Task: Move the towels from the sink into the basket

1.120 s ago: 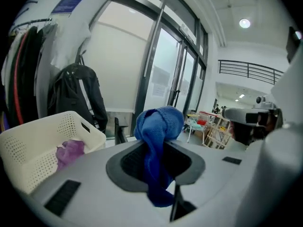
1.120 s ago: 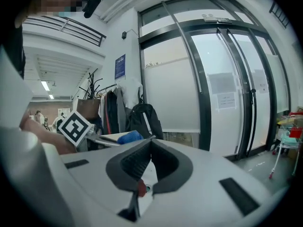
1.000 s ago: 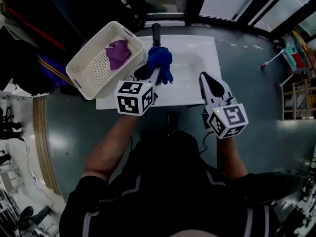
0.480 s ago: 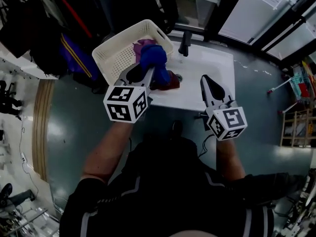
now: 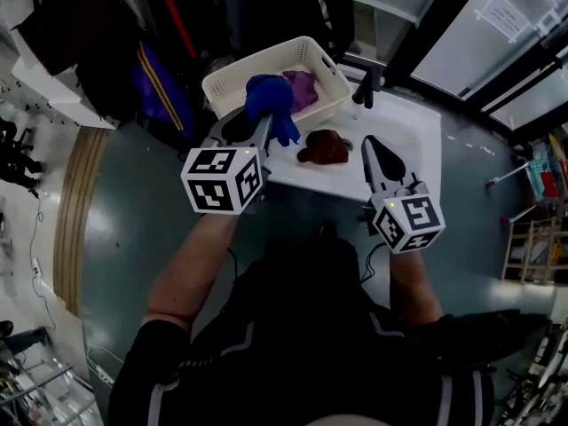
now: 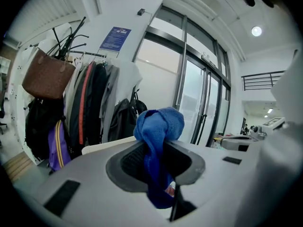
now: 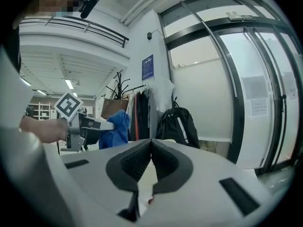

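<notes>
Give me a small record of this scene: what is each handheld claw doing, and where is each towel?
left gripper: shut on a blue terry towel, held up at the basket's near side
right gripper: jaws together, nothing between them, over the sink's front edge
white perforated plastic basket: holds a purple towel
white sink: a dark red towel lies in it
progress: one towel in the basket, one carried, one left in the sink

Blue towel point(image 5: 271, 100) above white basket point(image 5: 232, 91), purple towel point(image 5: 302, 87) inside, maroon towel point(image 5: 324, 146) in sink point(image 5: 417, 140)
</notes>
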Demonstrator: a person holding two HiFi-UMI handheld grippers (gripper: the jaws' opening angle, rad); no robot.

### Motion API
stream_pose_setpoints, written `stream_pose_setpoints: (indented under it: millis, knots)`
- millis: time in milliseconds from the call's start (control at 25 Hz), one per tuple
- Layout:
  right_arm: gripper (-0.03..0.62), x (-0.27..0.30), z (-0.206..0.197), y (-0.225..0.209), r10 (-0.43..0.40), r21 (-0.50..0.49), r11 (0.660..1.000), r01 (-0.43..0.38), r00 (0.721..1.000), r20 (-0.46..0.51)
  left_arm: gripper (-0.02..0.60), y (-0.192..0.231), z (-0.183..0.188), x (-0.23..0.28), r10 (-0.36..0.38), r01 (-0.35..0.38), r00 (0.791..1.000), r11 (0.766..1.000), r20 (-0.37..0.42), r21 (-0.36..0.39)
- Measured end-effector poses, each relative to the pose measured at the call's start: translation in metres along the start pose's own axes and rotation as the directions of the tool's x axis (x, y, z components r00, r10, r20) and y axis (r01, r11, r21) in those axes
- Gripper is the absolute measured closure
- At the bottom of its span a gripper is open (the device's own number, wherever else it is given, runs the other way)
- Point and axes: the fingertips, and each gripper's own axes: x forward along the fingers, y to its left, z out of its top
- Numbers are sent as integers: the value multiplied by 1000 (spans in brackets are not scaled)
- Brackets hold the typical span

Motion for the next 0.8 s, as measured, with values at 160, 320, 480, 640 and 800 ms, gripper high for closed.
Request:
stream_pose_setpoints:
  millis: [160,320,480,640,800]
  knots:
    - [591,12,-5,13,21,-8,1000,-21,999,-35,480,21,5,5,26,-26,1000,1000,2,6]
    - [591,26,6,3,13,-29,999,-14,1000,-28,479,34,9,27,58,-58,998,998,-12,28]
    - [591,49,11,-14,26,-19,999,-26,999,-28,477,46,4,59,71,-72,995,997,-74,-5]
    - [591,73,17,-37,30,5,1000,-30,999,-12,477,63,-6,93,114,-116,984,993,-138,-3]
    - [591,93,21,-64,27,17,999,-27,1000,-7,477,82,-26,123,153,-162,965,987,-214,-23]
